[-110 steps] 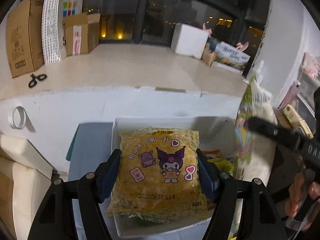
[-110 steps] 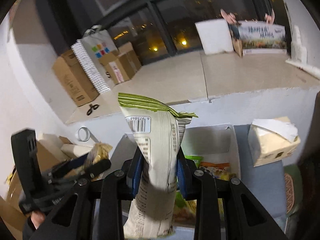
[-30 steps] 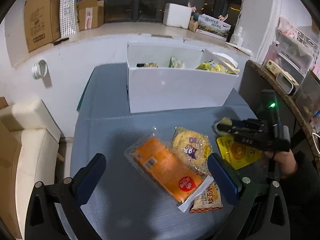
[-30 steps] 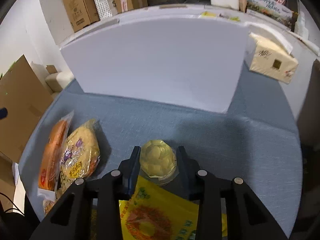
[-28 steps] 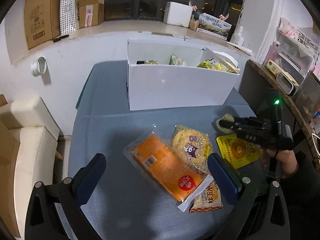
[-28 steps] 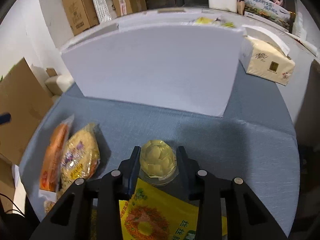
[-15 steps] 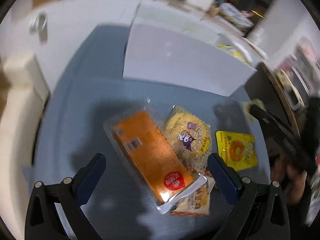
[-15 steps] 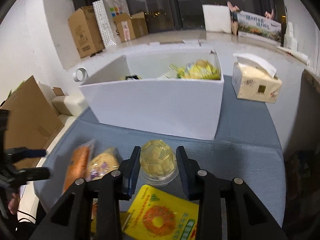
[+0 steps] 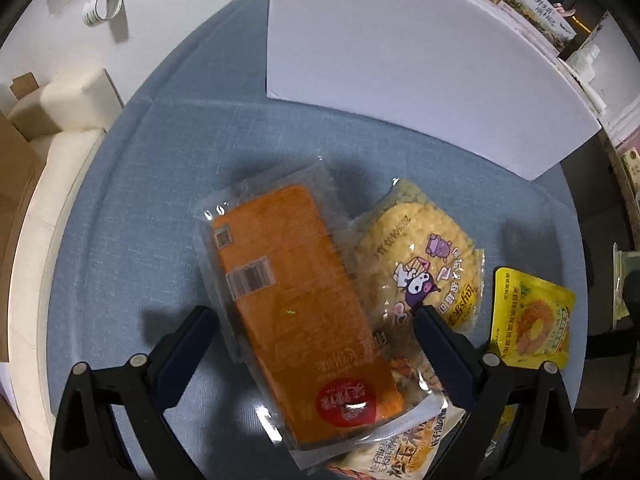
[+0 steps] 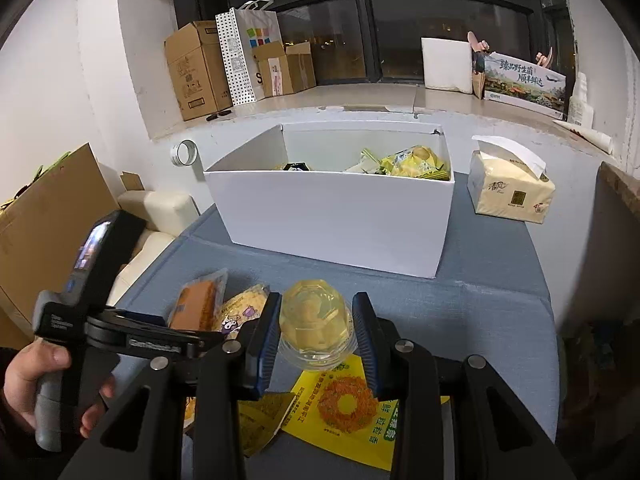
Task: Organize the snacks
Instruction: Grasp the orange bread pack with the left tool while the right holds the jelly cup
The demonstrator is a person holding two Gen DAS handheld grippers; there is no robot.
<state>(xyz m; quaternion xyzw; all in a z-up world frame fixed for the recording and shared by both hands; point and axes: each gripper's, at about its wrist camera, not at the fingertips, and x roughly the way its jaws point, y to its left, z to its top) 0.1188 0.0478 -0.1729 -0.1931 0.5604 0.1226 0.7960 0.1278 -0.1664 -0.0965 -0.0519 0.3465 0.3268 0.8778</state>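
A: The right gripper (image 10: pixel 316 334) has its fingers clamped on the jelly cup (image 10: pixel 314 322), held above the tabletop (image 10: pixel 496 280); the white box (image 10: pixel 336 216) sits at 12 o'clock.

B: Carry it level and clear the front wall. The left gripper (image 9: pixel 316 334) is spread wide over the orange packet (image 9: pixel 296 300); straddle its narrow sides.

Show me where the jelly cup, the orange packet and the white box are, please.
jelly cup (image 10: pixel 315 320), right wrist view, clear domed side.
orange packet (image 9: pixel 292 300), left wrist view, middle of wrapper.
white box (image 10: pixel 332 216), right wrist view, front wall.
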